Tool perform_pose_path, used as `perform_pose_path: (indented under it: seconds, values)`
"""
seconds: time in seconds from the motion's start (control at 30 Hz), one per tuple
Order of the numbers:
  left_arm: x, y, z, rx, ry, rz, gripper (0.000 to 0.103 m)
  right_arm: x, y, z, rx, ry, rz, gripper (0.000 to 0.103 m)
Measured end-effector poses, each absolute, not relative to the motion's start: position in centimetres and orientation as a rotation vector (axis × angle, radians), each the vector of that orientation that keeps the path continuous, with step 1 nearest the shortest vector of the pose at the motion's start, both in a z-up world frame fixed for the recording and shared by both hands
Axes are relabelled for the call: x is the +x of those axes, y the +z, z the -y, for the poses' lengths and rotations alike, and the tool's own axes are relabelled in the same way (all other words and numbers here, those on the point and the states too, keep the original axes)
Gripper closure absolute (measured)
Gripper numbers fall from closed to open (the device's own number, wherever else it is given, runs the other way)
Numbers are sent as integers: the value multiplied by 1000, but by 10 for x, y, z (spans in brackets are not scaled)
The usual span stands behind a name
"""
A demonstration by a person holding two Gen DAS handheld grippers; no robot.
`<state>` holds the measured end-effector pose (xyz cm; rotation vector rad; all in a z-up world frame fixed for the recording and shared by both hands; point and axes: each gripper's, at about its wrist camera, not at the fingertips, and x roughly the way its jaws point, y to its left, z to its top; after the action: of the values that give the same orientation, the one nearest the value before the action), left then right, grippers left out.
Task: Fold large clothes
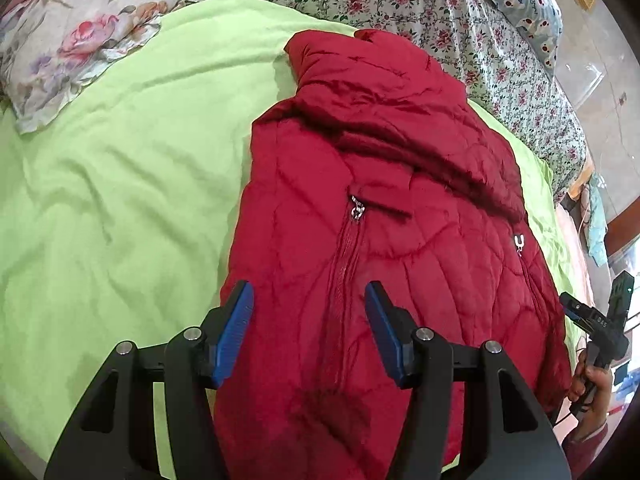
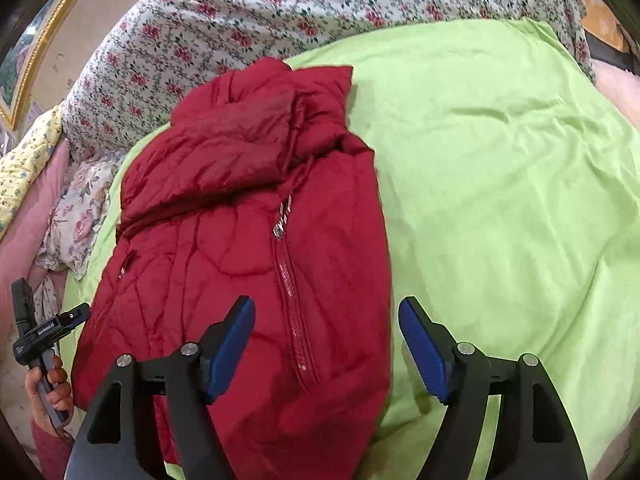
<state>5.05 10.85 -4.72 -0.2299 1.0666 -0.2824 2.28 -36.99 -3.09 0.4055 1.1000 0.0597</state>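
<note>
A red quilted puffer jacket (image 1: 384, 216) lies folded lengthwise on a lime-green blanket (image 1: 120, 200), collar end away from me, with a silver zipper pull (image 1: 356, 209) showing. My left gripper (image 1: 310, 332) is open and empty, hovering above the jacket's near hem. In the right wrist view the same jacket (image 2: 248, 240) lies left of centre on the blanket (image 2: 500, 200). My right gripper (image 2: 326, 344) is open and empty above the jacket's near right edge. Each view shows the other gripper at the side, in a hand: the right one (image 1: 600, 320), the left one (image 2: 44, 328).
A floral pillow (image 1: 76, 40) lies at the far left of the bed. A floral bedsheet (image 1: 440, 8) covers the far side, also in the right wrist view (image 2: 240, 20). A gold-framed mirror (image 2: 36, 52) stands at the left. Bare green blanket stretches beside the jacket.
</note>
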Motion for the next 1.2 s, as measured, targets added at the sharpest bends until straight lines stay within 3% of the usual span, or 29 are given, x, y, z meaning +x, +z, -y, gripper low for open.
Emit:
perform_pose_path:
  seconds: [0.17, 0.23, 0.27, 0.73, 0.8, 0.93, 1.2]
  values:
    - [41, -47, -114, -234, -283, -1071, 46, 14, -43, 364, 400, 89, -1160, 27]
    - [38, -48, -114, -219, -290, -1075, 35, 10, -47, 360, 387, 100, -1189, 27]
    - [36, -48, -114, -211, -291, -1077, 34, 7, -49, 358, 379, 103, -1201, 27]
    - [9, -61, -129, -206, -309, -1141, 34, -26, -38, 340, 247, 227, -1281, 27]
    - [5, -63, -130, -215, -321, -1150, 34, -31, -37, 338, 212, 239, -1288, 31]
    - [0, -68, -128, -231, -345, -1161, 34, -38, -34, 340, 179, 253, -1305, 50]
    - [-6, -70, -113, -205, -398, -1162, 34, -39, -36, 337, 219, 277, -1291, 48]
